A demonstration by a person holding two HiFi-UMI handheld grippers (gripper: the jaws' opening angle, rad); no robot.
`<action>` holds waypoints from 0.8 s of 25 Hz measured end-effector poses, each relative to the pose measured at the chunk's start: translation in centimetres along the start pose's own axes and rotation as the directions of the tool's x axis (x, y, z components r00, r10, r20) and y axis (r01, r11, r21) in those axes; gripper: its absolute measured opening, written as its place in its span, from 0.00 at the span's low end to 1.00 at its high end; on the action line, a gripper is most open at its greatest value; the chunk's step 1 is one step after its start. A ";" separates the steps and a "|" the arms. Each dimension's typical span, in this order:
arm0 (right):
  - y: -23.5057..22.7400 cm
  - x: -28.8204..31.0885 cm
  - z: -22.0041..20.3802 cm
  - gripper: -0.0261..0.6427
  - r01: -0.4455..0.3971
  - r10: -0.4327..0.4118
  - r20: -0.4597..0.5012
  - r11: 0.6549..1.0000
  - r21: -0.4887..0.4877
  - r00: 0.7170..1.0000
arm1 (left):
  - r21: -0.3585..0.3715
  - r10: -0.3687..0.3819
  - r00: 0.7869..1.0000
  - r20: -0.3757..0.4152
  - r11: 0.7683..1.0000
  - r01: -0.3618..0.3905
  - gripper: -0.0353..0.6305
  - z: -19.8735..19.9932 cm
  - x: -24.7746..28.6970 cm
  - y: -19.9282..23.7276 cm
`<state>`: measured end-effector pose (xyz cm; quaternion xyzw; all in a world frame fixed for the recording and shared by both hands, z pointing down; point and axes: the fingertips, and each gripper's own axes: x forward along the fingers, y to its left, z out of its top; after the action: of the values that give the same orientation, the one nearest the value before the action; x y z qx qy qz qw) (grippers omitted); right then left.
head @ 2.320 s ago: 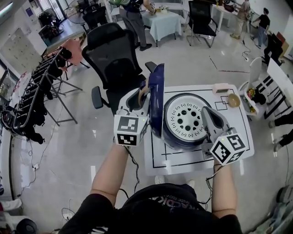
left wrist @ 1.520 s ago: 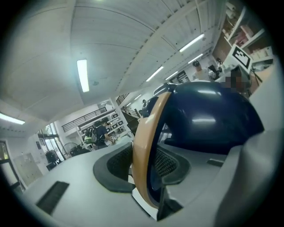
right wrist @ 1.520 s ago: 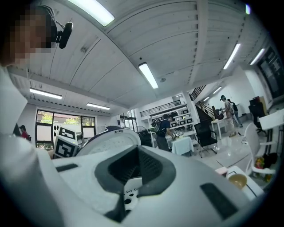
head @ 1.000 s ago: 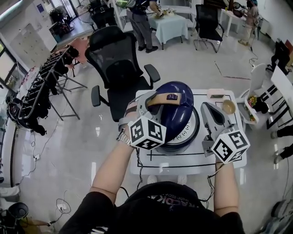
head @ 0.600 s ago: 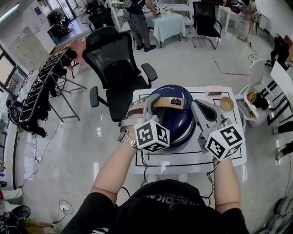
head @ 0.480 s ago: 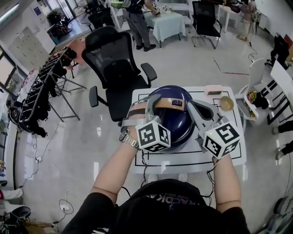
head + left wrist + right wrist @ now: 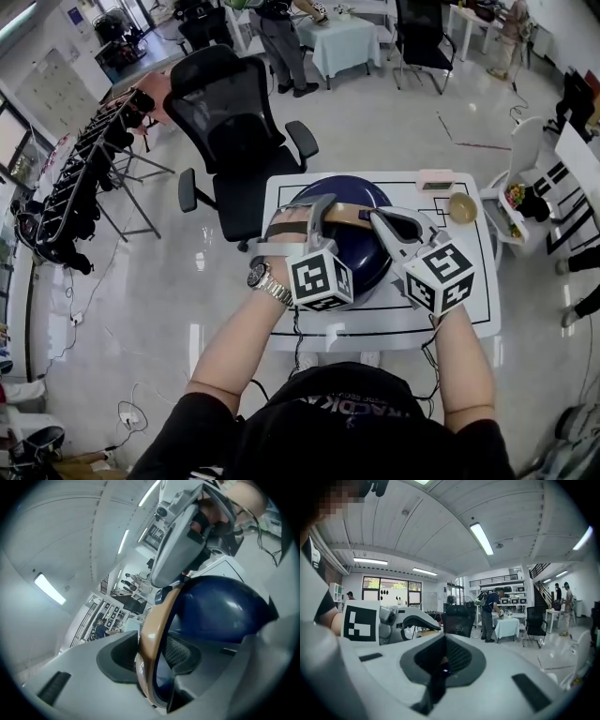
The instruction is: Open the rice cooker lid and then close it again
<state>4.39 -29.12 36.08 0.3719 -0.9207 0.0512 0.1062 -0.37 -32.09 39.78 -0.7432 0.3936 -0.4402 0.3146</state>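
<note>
A black shirt and silver wristwatch are worn.

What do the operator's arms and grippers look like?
Both grippers, left and right, are light grey moulded shells with dark ribbed fingers, each carrying a cube of black-and-white square markers and a thin black cable. Left fingers are opening around the tan handle. Arms bare below a black short-sleeved top; metal wristwatch on the left wrist.

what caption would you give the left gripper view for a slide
Left gripper, fingers opening around the tan handle of the blue rice cooker lid
</note>
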 end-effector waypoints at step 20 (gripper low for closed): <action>-2.8 -0.3 -6.5 0.04 -0.019 0.026 -0.052 0.989 0.150 0.998 | 0.163 -0.022 0.995 -0.098 0.986 0.038 0.29 0.4 2.3 -4.4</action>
<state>7.60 -29.77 42.32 0.3669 -0.9153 0.1309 0.1021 2.04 -31.86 44.10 -0.6985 0.3592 -0.5111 0.3490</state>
